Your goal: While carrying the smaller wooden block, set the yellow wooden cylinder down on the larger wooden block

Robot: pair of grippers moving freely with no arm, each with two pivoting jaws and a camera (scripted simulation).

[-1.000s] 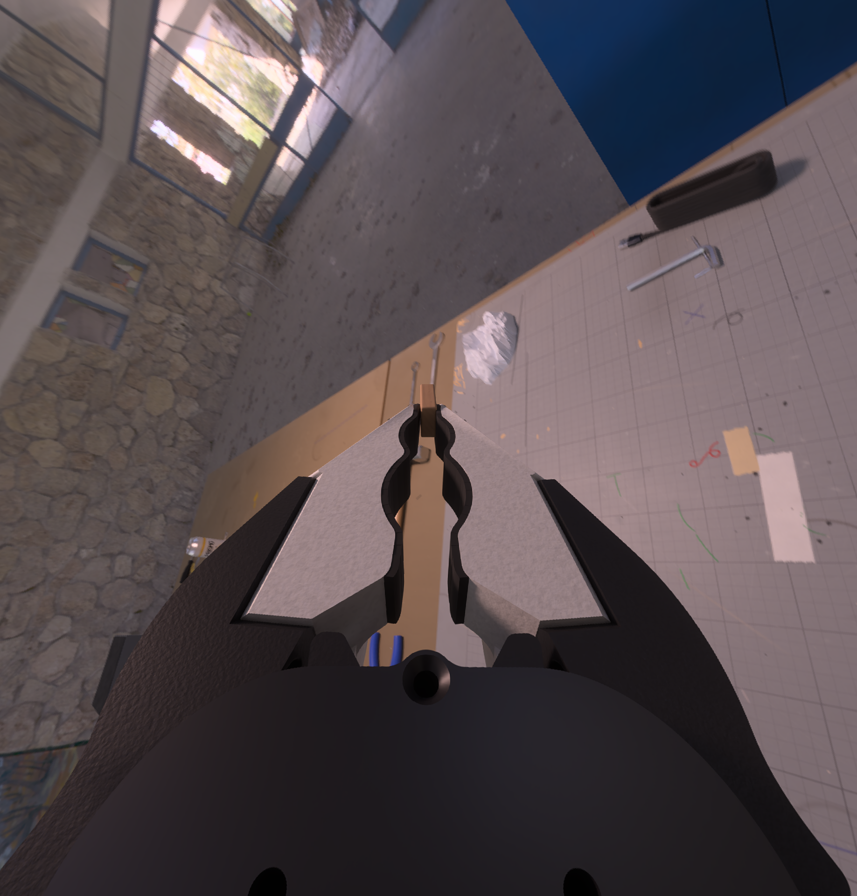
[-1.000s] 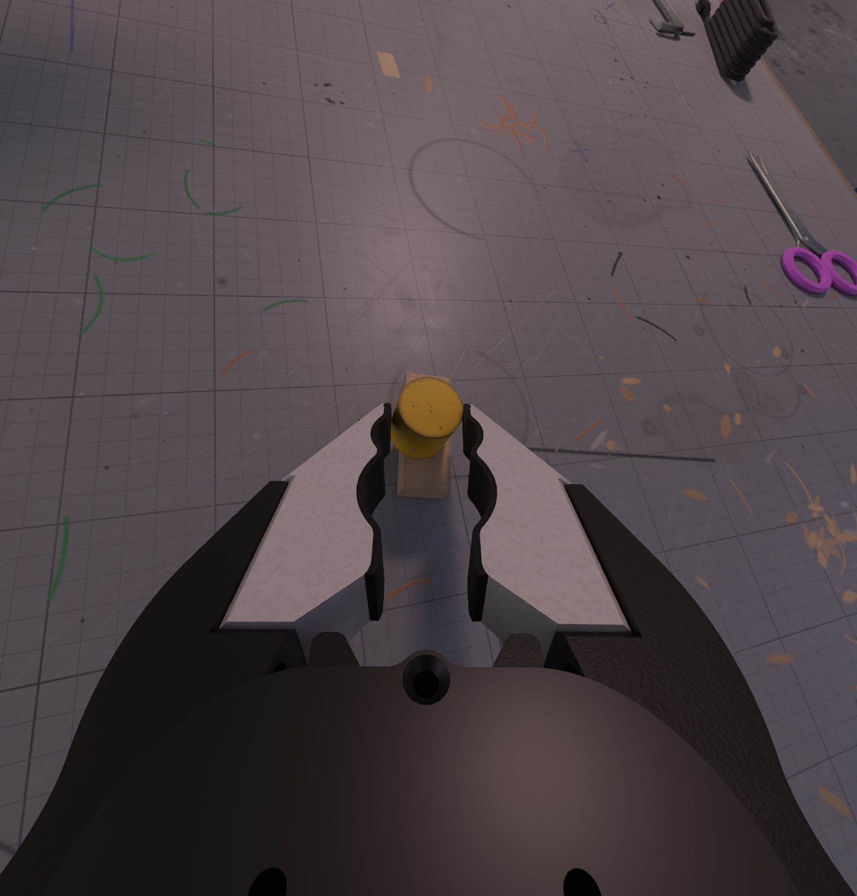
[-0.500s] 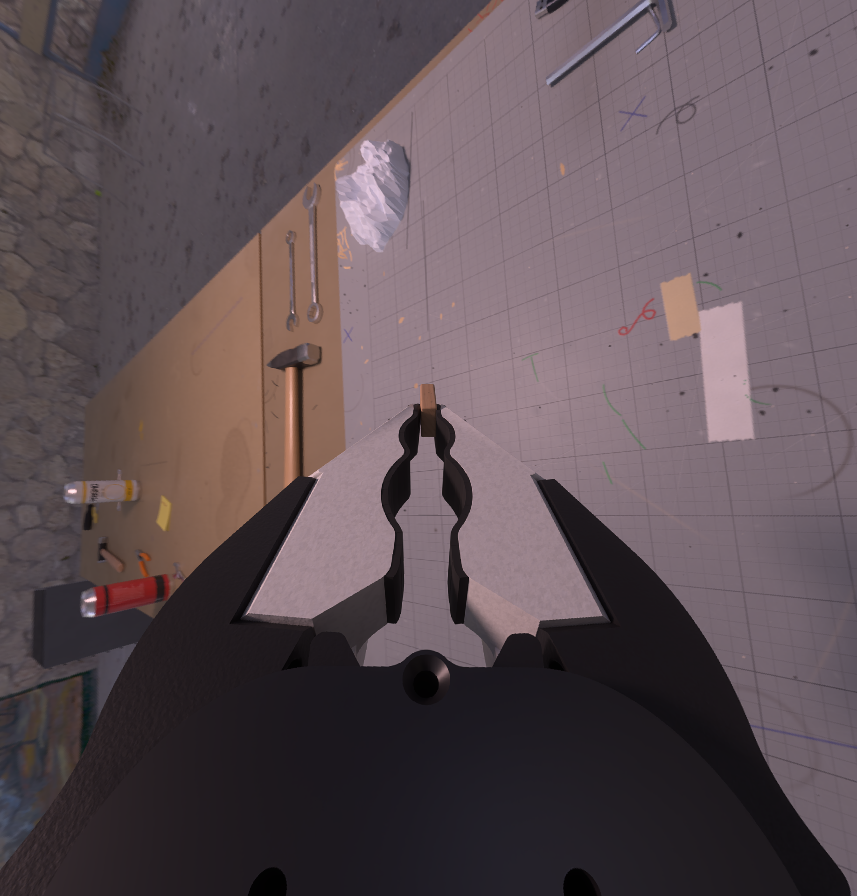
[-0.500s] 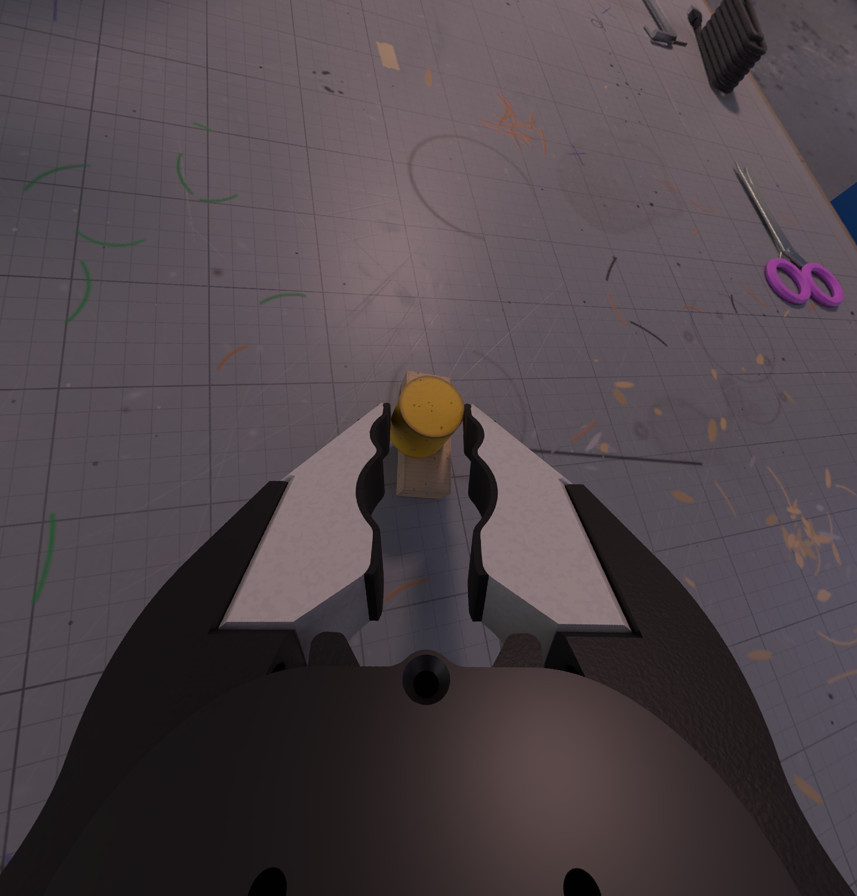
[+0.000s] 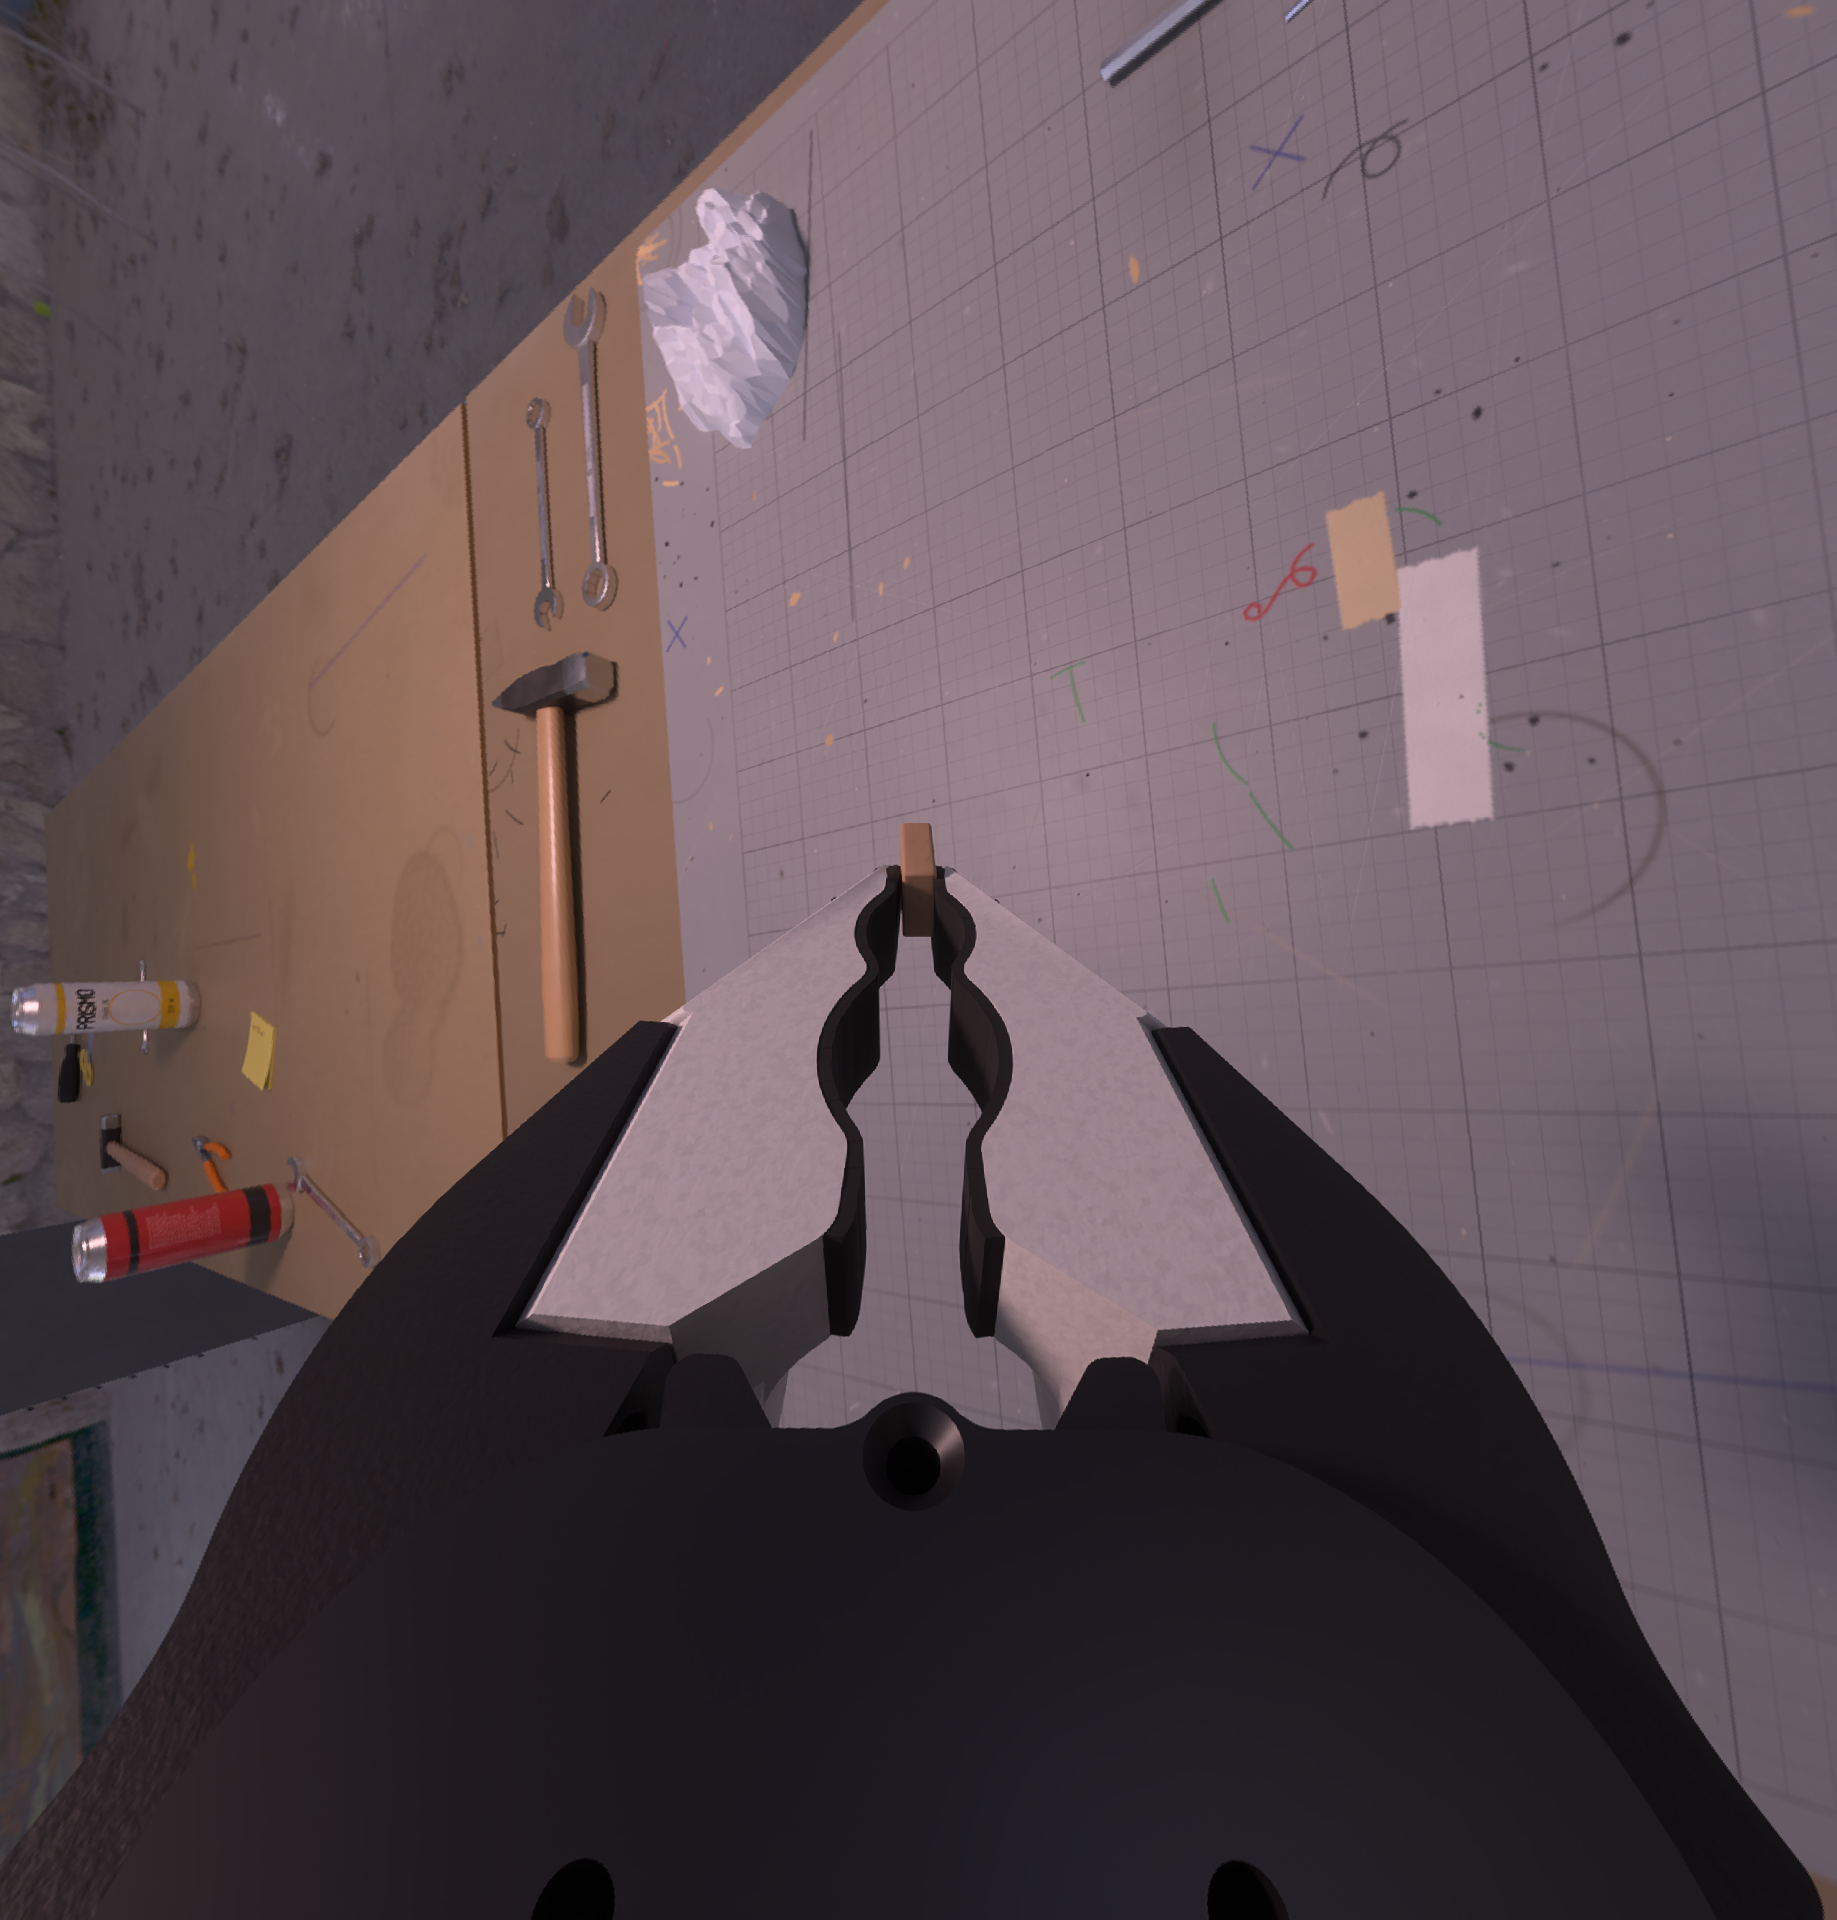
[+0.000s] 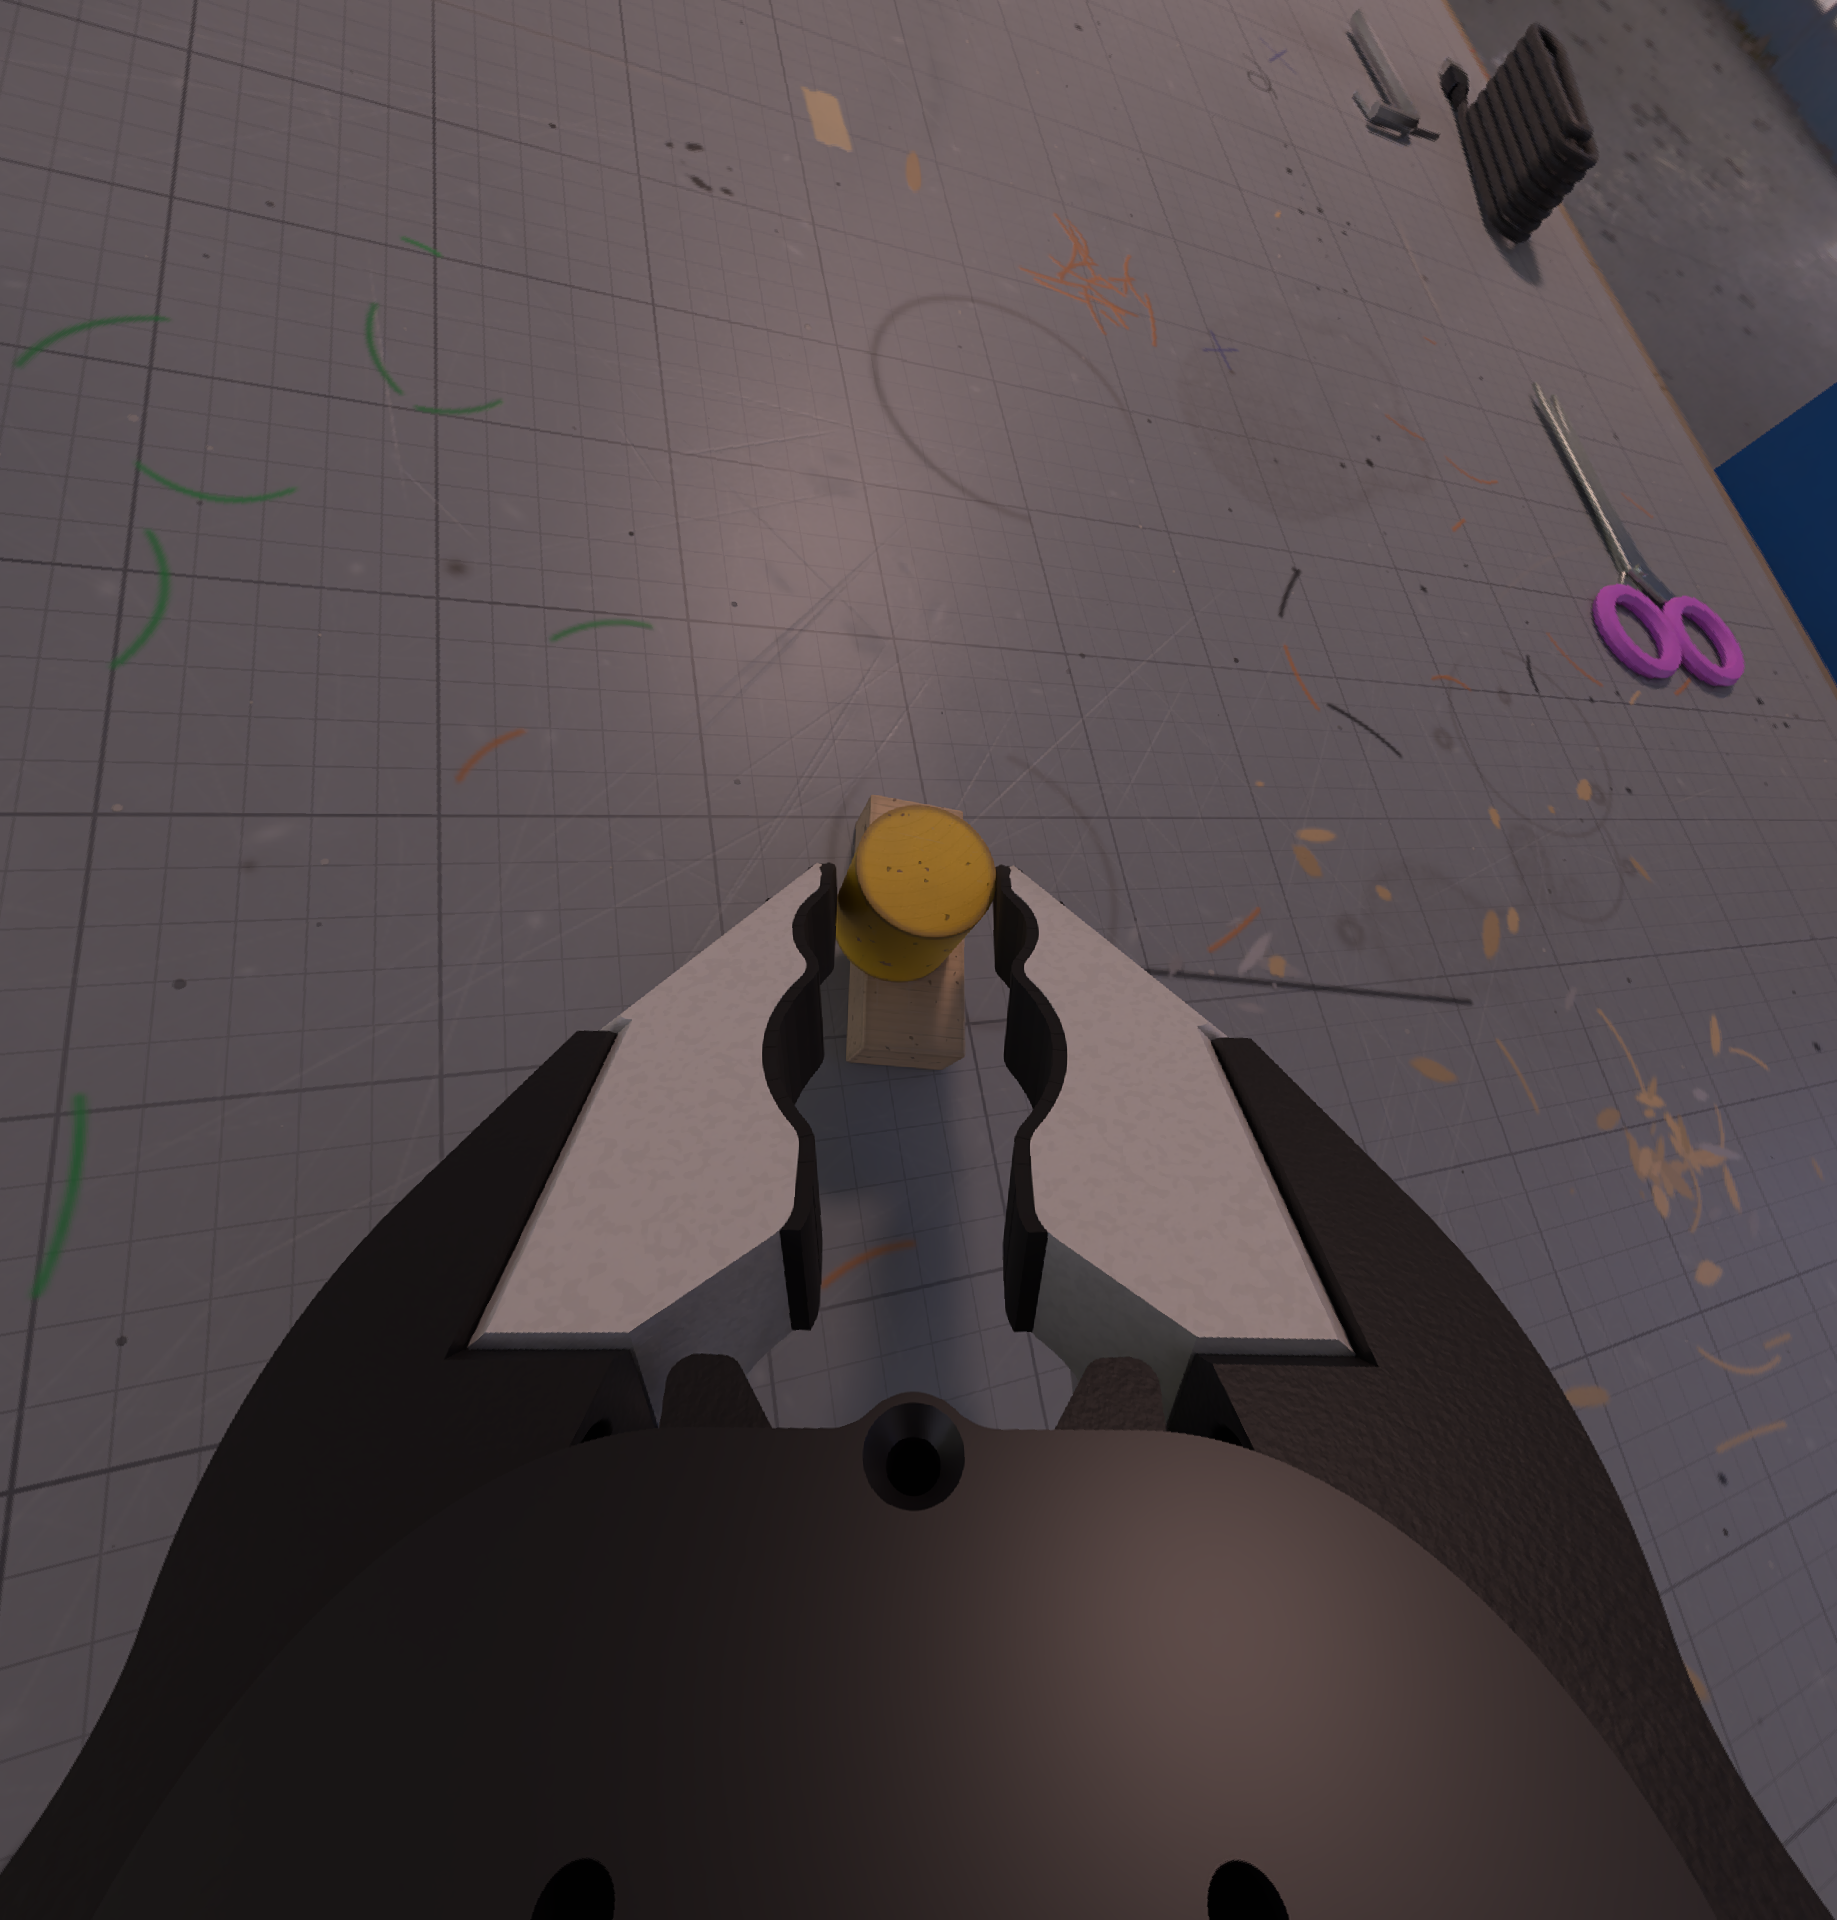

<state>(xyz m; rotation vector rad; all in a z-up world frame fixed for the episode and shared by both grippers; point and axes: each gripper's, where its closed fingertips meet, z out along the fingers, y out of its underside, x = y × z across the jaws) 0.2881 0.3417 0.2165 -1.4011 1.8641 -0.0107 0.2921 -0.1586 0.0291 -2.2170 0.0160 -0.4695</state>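
Note:
My right gripper (image 6: 914, 904) is shut on the yellow wooden cylinder (image 6: 919, 904), held upright by its sides at the fingertips. The cylinder's base sits over the top of the larger wooden block (image 6: 906, 1023), a pale block standing on the grey grid mat (image 6: 478, 935). I cannot tell whether the two touch. My left gripper (image 5: 916, 894) is shut on the smaller wooden block (image 5: 916, 873), a thin tan piece pinched at the fingertips above the mat. Neither view shows the other gripper.
Left wrist view: a hammer (image 5: 559, 831), two wrenches (image 5: 587, 447), crumpled white paper (image 5: 732, 312) and a red can (image 5: 181, 1231) lie near the table's brown edge strip, and a white tape strip (image 5: 1444, 686) lies on the mat. Right wrist view: purple-handled scissors (image 6: 1662, 634) and a black coil (image 6: 1527, 135) lie near the far right edge.
The left wrist view has swung down from the room wall toward the table, block still gripped. The right gripper has barely moved and still holds the cylinder over the larger block.

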